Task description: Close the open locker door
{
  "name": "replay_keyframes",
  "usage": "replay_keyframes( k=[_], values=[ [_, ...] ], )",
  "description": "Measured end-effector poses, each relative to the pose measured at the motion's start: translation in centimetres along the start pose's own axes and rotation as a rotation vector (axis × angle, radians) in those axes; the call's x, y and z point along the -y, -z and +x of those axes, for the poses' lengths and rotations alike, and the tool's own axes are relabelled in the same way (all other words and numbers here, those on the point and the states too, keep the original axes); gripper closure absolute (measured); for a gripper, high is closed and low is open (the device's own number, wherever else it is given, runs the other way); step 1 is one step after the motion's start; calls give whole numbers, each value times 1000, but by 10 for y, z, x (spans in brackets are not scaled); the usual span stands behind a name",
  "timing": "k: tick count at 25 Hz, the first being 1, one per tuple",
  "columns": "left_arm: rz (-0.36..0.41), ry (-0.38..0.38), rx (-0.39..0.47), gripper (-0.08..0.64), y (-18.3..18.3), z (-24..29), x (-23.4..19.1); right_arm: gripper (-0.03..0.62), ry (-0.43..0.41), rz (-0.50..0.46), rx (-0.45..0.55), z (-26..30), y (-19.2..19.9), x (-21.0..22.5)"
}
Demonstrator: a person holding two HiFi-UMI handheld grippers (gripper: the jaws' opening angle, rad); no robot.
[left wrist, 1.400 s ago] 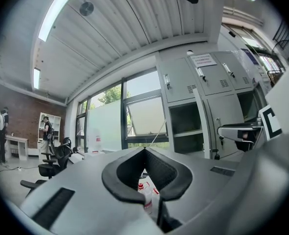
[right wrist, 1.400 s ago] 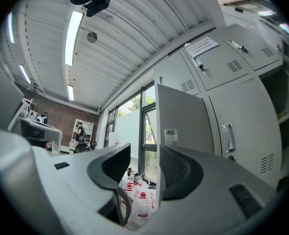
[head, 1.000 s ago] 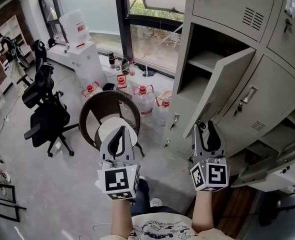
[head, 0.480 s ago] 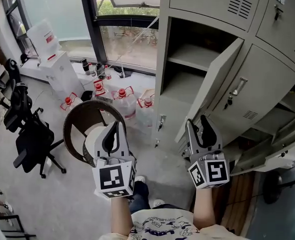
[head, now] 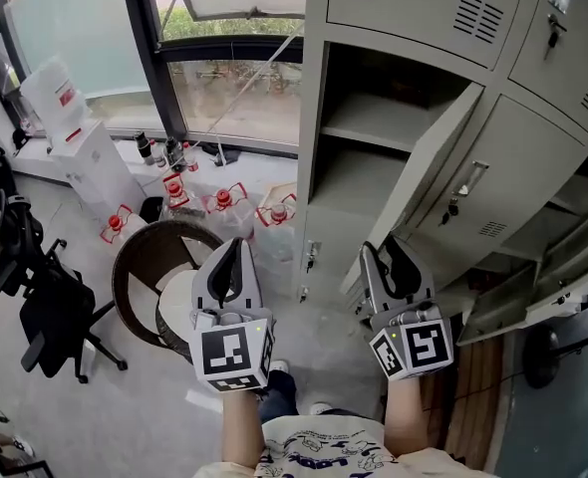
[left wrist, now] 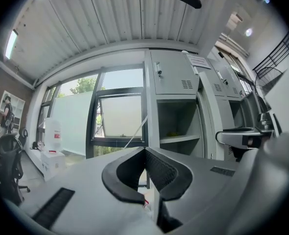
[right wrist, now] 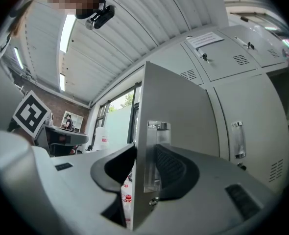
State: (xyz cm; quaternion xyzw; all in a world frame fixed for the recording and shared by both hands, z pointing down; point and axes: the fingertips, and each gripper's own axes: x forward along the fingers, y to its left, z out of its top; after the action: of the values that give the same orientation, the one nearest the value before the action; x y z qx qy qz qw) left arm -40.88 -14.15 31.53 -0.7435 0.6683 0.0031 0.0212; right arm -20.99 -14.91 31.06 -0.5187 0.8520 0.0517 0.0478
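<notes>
Position: standing square to the locker bank, both tongs held out roughly level. Right tongs (head: 386, 252) straddle the free edge of the locker door (head: 429, 167), which stands swung well out from its open compartment (head: 359, 157). In the right gripper view the door's thin edge and its handle (right wrist: 156, 146) sit between the jaws. They have just been closing, and the pads look to have met the metal on both sides, so I read it as a part-closed grip on the door edge, not yet proven firm. Left tongs (head: 234, 252) hang apart from the lockers over the floor, jaws pressed together with nothing in them, idle. Door not yet closed; the swing toward the frame is the step ahead, as I judge it. Hazards: one pad seems to bear on the raised handle and the other on flat sheet, so the bite is uneven and could slide off once I push. The inner jaw lies on the compartment side, so if I carry the door fully home it would be pinched against the frame; release must come first. A hard push could bounce the door back open. Water bottles (head: 224, 202) and a chair (head: 145, 277) crowd the floor to my left.
</notes>
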Motion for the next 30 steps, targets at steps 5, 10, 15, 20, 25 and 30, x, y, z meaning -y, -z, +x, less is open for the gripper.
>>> replay_keyframes(
  k=[5,10,15,20,25,30],
  values=[
    [13,8,-6,558,0,16,-15,472,8,18,1,27,3,-6],
    [25,-5,-15,558,3,28,-42,479,24,27,-9,58,8,-12],
    [29,-13,-11,558,2,41,-71,482,54,20,-19,87,10,-16],
    [26,-7,-3,558,1,58,-95,483,91,12,-28,112,13,-17],
    [17,25,-7,558,3,79,-112,485,136,1,-32,134,17,-16],
    [15,71,5,558,6,100,-123,486,184,-17,-40,154,19,-12]
  ],
)
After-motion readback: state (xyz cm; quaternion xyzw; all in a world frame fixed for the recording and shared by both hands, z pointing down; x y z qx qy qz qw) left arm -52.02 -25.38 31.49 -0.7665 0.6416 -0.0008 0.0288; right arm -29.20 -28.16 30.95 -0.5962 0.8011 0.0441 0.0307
